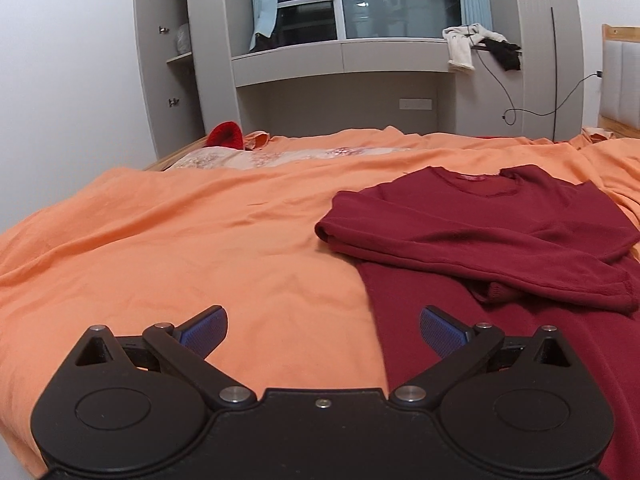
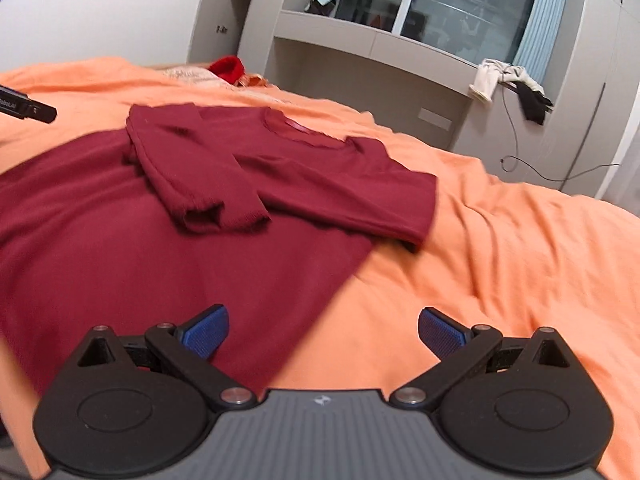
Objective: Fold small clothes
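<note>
A dark red long-sleeved sweater [image 1: 480, 232] lies flat on the orange bedsheet [image 1: 200, 240], collar at the far end, both sleeves folded across its body. It also shows in the right wrist view [image 2: 160, 220], with the two cuffs [image 2: 220, 212] lying side by side. My left gripper [image 1: 323, 332] is open and empty, low over the sweater's near left edge. My right gripper [image 2: 323, 332] is open and empty, over the sweater's near right edge. Part of the left gripper [image 2: 28, 109] shows at the far left of the right wrist view.
A bright red garment [image 1: 226, 134] lies at the bed's far left corner. A grey desk and shelf unit [image 1: 340, 60] stands behind the bed, with white and black clothes [image 1: 480, 46] on its ledge and a hanging cable [image 1: 532, 108]. A headboard [image 1: 620, 80] is at right.
</note>
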`<state>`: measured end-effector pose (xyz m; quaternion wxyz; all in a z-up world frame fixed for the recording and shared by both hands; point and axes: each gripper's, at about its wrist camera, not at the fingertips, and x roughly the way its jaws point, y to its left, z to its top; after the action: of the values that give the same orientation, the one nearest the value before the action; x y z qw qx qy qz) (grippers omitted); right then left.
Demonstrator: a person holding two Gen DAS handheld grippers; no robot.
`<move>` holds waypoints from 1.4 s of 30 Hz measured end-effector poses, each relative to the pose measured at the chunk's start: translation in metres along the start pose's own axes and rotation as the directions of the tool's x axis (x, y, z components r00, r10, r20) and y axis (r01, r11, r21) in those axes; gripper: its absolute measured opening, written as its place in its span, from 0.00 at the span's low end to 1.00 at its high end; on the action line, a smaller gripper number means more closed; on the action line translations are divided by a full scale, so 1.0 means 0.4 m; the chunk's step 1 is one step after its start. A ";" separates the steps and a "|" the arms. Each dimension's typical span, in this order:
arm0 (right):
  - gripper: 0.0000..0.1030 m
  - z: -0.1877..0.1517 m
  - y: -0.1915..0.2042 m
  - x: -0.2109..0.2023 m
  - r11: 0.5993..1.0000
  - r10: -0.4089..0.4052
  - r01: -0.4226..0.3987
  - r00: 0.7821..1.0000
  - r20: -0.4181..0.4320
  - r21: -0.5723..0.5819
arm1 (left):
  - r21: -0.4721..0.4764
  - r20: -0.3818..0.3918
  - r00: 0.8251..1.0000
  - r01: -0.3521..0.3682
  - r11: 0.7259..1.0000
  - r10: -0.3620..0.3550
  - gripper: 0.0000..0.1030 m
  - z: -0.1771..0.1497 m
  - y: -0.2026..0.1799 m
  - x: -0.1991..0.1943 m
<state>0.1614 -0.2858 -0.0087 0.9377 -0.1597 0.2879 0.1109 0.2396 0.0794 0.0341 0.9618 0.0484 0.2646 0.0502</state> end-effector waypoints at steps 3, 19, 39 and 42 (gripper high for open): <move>1.00 -0.020 -0.015 -0.032 1.000 -0.012 0.012 1.000 -0.001 0.013 | -0.054 -0.005 1.000 0.001 0.999 -0.001 0.99 0.017 0.012 0.019; 1.00 0.037 0.000 -0.002 0.969 0.104 -0.141 0.978 0.181 0.202 | -0.319 -0.114 0.991 -0.103 0.942 0.070 0.99 0.157 0.102 0.400; 1.00 -0.003 -0.023 0.056 0.925 0.162 -0.198 0.978 0.134 0.323 | -0.237 -0.239 0.954 -0.237 0.942 0.180 0.98 0.128 0.116 0.483; 1.00 -0.006 -0.015 0.046 0.939 0.147 -0.188 0.976 0.159 0.289 | -0.202 -0.223 0.953 -0.249 0.947 0.204 0.99 0.126 0.106 0.419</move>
<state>0.1769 -0.2903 -0.0199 0.9555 0.0187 0.2499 0.1557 0.4059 0.1384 -0.0022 0.9174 -0.0372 0.3446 0.1954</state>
